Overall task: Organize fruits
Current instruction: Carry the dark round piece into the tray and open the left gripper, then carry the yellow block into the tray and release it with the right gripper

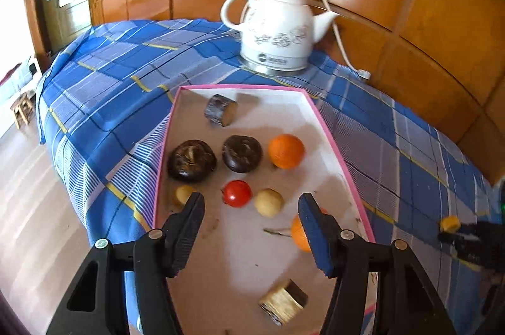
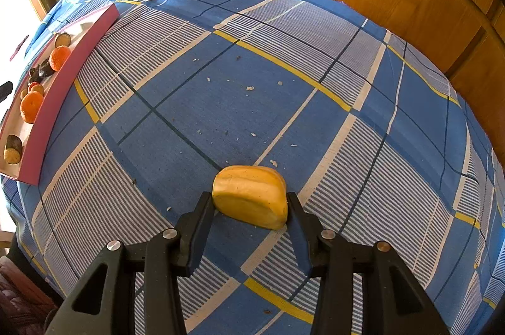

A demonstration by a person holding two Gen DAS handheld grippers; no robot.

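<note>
Left hand-held gripper (image 1: pixel 251 208) hangs over the near half of a shallow pink-rimmed tray (image 1: pixel 328 126), jaws standing fairly wide with nothing between the pads. In the tray: two dark brown round fruits (image 1: pixel 192 160) side by side mid-tray, an orange (image 1: pixel 286 151) to their right, a red tomato-like fruit (image 1: pixel 237 193) nearer, a pale yellow ball (image 1: pixel 269 202) just right of it, another pale one (image 1: pixel 183 194) partly behind the left finger, a second orange (image 1: pixel 298 234) half hidden by the right finger. A bark-covered wood chunk (image 1: pixel 221 110) lies at the far end, a similar chunk (image 1: pixel 283 306) at the near end. Tray sits on a blue plaid cloth (image 1: pixel 120 73) covering the table; white kettle (image 1: pixel 277 29) with cord stands beyond it against wood panelling. Right hand-held gripper (image 2: pixel 251 204) is well right of the tray, jaws narrow and clamped on a yellow wedge-shaped fruit piece (image 2: pixel 251 194) low over the cloth, crumbs scattered beyond it
</note>
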